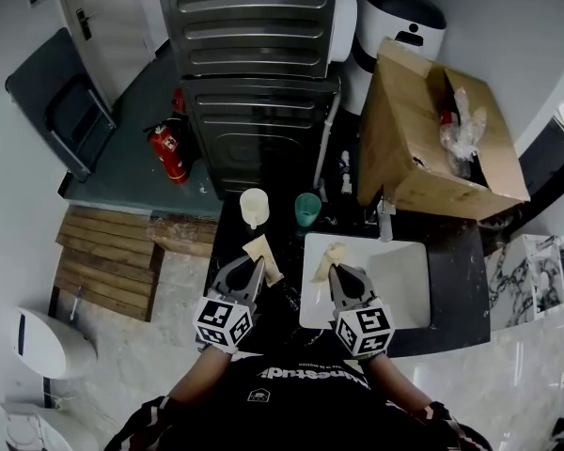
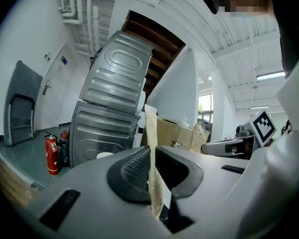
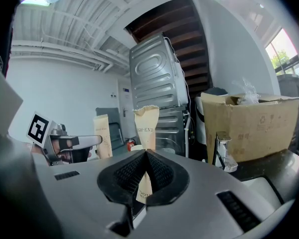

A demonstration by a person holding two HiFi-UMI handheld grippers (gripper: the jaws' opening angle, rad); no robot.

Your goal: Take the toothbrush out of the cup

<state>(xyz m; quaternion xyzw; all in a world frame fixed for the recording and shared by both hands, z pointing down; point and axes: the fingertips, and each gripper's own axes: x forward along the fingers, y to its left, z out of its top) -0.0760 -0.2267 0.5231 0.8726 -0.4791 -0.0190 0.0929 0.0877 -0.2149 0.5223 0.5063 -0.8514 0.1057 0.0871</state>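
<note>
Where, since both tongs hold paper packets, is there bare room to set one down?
The sink basin is bare right of the right tongs. The black counter strip right of the sink, nearer than the box, is free too. Crowded: the back, where white cup, green cup and faucet stand.

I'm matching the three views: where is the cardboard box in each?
Head view: cardboard box, upper right.
Left gripper view: box, just right of centre.
Right gripper view: box, right side.
Shared landmark: grey metal appliance, left of the box in all.
</note>
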